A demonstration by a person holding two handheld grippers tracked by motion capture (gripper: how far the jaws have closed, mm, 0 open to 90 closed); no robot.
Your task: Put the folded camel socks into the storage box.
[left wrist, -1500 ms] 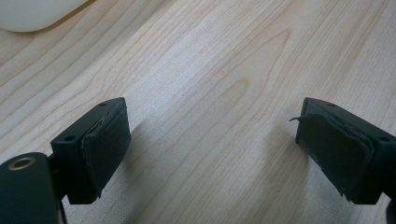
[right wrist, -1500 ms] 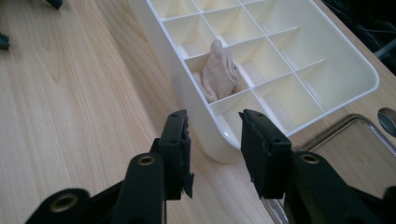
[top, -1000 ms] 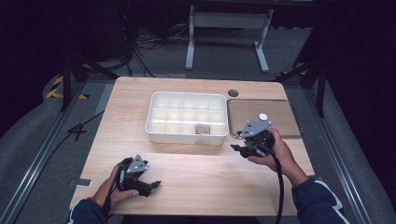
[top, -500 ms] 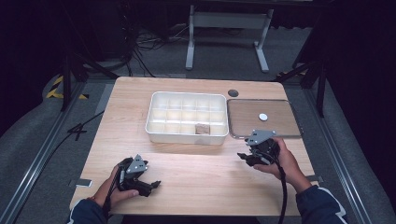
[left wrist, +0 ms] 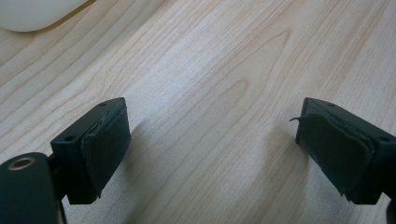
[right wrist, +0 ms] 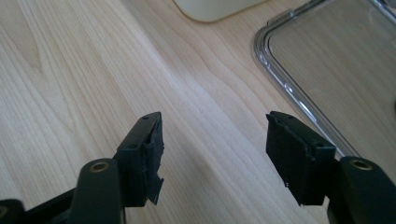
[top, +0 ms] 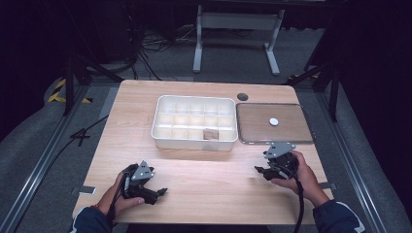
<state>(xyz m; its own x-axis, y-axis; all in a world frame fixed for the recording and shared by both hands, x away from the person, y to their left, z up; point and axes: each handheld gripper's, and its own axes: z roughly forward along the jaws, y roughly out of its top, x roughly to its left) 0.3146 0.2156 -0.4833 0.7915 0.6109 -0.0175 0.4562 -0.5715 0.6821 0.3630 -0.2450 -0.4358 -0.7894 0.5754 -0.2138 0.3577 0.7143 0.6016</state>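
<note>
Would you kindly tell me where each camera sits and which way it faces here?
High view: above the person's side, looking forward and down on the table; both forearms, left gripper and right gripper show.
Left gripper view: on the left gripper, looking at bare wood; own fingers show.
Right gripper view: on the right gripper, facing the clear tray.
Both gripper views share the white box's corner.

A lab: wooden table (top: 204, 189) ringed by floor rails (top: 34, 170), cables (top: 145, 58) and black curtains.

organizer box (top: 194, 138): white | tray (top: 252, 138): clear | table (top: 204, 165): pale wood grain | fingers (right wrist: 294, 149): black
</note>
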